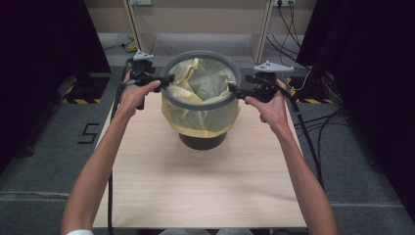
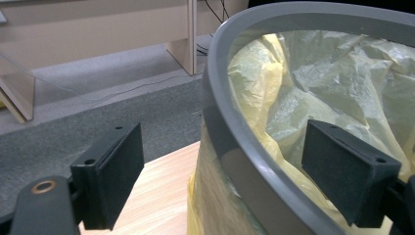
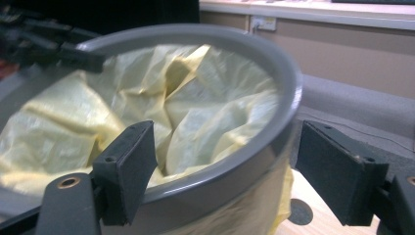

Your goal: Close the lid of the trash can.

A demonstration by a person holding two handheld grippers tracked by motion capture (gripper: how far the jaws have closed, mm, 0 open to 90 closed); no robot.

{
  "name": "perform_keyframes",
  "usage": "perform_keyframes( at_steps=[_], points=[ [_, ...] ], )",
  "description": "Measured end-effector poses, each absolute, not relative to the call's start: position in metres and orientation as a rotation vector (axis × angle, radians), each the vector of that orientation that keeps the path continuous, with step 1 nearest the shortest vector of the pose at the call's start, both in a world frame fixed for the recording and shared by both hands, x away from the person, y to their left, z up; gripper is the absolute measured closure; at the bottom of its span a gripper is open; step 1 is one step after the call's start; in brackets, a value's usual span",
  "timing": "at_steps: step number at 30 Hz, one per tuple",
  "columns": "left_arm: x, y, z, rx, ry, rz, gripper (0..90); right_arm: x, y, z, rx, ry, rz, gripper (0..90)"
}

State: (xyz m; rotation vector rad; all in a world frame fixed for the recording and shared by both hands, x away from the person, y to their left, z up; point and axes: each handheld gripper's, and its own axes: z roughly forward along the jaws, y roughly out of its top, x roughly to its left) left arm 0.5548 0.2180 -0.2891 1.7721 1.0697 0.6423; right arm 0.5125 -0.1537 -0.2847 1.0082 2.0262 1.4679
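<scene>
We find both the left gripper (image 1: pixel 169 80) and right gripper (image 1: pixel 233 90) released, jaws straddling the grey ring (image 1: pixel 201 104) over the yellow-bagged bin (image 1: pixel 203 141) near the desk's (image 1: pixel 195 186) far edge.

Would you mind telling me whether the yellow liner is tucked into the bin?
Partly: the yellow liner hangs inside the grey ring, its edge draped outside.
</scene>
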Motion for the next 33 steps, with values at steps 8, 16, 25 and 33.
perform_keyframes(
  at_steps=[8, 16, 25, 33],
  points=[
    [0.526, 0.225, -0.271, 1.725, 1.016, 0.638, 14.9, 0.510, -0.186, -0.272, 1.061, 1.937, 1.485, 21.3],
    [0.487, 0.241, -0.268, 1.738, 0.944, 0.613, 14.8, 0.499, -0.218, -0.290, 1.125, 1.934, 1.410, 20.4],
    [0.460, 0.265, -0.303, 1.724, 0.957, 0.595, 14.8, 0.484, -0.240, -0.320, 1.168, 1.949, 1.360, 19.6],
    [0.443, 0.277, -0.356, 1.734, 0.988, 0.620, 14.9, 0.465, -0.241, -0.353, 1.149, 2.000, 1.309, 19.5]
  ],
)
